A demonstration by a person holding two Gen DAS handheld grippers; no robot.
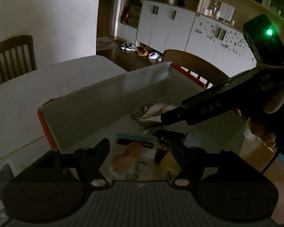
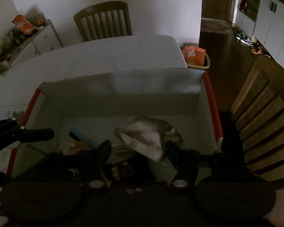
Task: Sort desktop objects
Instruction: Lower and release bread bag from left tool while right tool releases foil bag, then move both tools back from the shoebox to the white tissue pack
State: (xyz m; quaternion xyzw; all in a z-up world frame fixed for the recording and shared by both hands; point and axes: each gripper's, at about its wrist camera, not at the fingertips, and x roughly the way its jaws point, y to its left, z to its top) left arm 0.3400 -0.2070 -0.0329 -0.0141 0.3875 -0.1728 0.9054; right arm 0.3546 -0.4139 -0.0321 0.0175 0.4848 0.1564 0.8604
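Over white cardboard box (image 2: 121, 87) with red edges, on pale table (image 2: 104, 53), both grippers hover. Left gripper (image 1: 140, 147): fingers spread wide, empty, above snack packet (image 1: 130, 155) lying at box's near left. Dark packet (image 1: 163, 149) just right of it. Right gripper (image 2: 138, 151): fingers apart around silver crumpled pouch (image 2: 147, 134) at box centre; contact unclear. Wooden chair (image 2: 263, 113) at right.

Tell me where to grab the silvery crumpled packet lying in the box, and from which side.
Grip the silvery packet by its raised near edge, coming down from above through the box's open top. It lies tilted on other items, that flat edge sticking up toward the right gripper, thin enough to fit between its open fingers; the walls block any sideways approach.
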